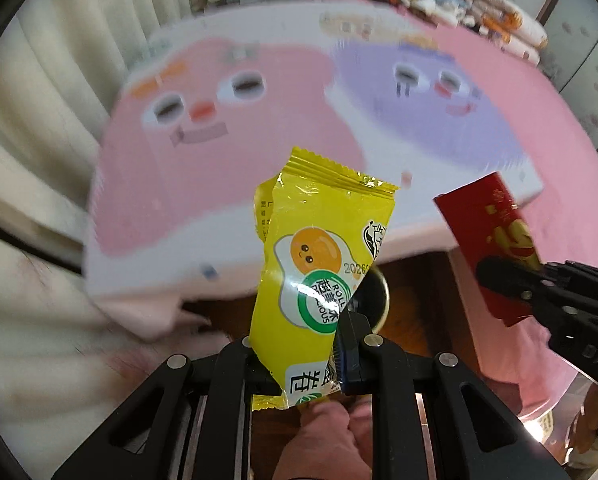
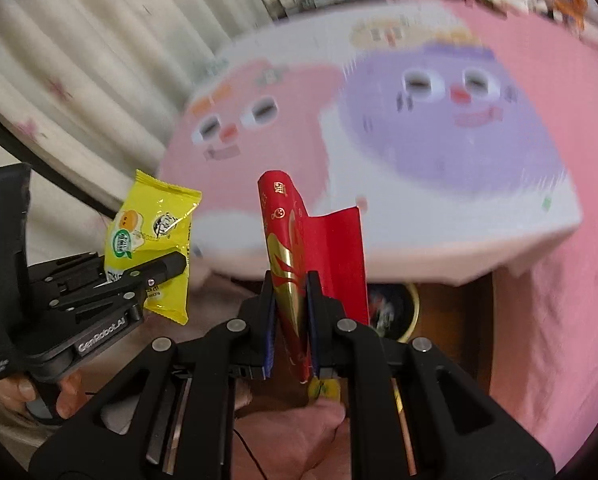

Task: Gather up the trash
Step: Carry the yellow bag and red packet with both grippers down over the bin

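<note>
- The left gripper (image 1: 299, 344) is pinching a yellow snack wrapper (image 1: 315, 256) by its lower end, so the wrapper stands upright between the black fingers. It shows a cartoon fried egg and a green round label.
- The right gripper (image 2: 291, 312) is pinching a red packet (image 2: 299, 264) with gold print, also upright. One side of the packet has folded outward like a flap.
- Both pieces of trash are held up in the air in front of a bed (image 1: 539, 128), side by side but apart, the yellow one to the left of the red one.
- Spread on the bed is a blurred blanket (image 1: 227, 160) with two cartoon faces, one pink and one purple.
- Below the bed's edge, behind both held items, is a dark round bin (image 2: 413, 308) with a gold rim on a brown floor (image 1: 419, 300).
- Pale curtains (image 2: 79, 60) hang to the left.
</note>
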### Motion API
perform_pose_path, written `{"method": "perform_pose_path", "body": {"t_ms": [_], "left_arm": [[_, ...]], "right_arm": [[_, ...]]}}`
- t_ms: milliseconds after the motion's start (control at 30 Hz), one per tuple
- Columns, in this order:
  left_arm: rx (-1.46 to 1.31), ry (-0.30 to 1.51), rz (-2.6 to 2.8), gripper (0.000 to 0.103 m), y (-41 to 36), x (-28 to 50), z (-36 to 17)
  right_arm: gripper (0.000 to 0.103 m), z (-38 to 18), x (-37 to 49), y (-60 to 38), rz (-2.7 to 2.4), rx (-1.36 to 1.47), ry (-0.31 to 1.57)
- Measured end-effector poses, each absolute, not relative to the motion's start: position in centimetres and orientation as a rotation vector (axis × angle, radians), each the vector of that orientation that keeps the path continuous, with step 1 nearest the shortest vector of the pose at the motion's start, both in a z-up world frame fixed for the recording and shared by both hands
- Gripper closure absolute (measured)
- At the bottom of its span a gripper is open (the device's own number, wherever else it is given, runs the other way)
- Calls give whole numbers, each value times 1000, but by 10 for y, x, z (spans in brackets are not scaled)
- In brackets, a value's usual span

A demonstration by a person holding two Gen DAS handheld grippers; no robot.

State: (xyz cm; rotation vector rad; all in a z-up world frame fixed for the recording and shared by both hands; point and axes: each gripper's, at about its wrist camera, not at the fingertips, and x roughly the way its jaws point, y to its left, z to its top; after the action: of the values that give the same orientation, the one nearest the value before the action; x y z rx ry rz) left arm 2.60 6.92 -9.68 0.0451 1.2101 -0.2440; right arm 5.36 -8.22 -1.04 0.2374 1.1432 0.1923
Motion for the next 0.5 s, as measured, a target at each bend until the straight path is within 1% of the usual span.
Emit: {"method": "perform_pose_path", "body": {"t_ms": [33,200,267,333,500], "left_arm": [[41,1226,-247,86,65,24,-111],[11,1331,-227,86,43,14,-217],[-5,1346,-226,86,33,14,-254],[1,1354,-226,86,23,15,-293],[11,1380,-260,86,2,18,-367]], "right_arm": [[92,-33,49,-86,183,251,1176],[92,-142,41,-112,140,305,1298],[92,-190,37,-124,100,327,1359],[92,-235,34,-135,81,342,1392],[92,-331,40,-159,38,375,1437]]}}
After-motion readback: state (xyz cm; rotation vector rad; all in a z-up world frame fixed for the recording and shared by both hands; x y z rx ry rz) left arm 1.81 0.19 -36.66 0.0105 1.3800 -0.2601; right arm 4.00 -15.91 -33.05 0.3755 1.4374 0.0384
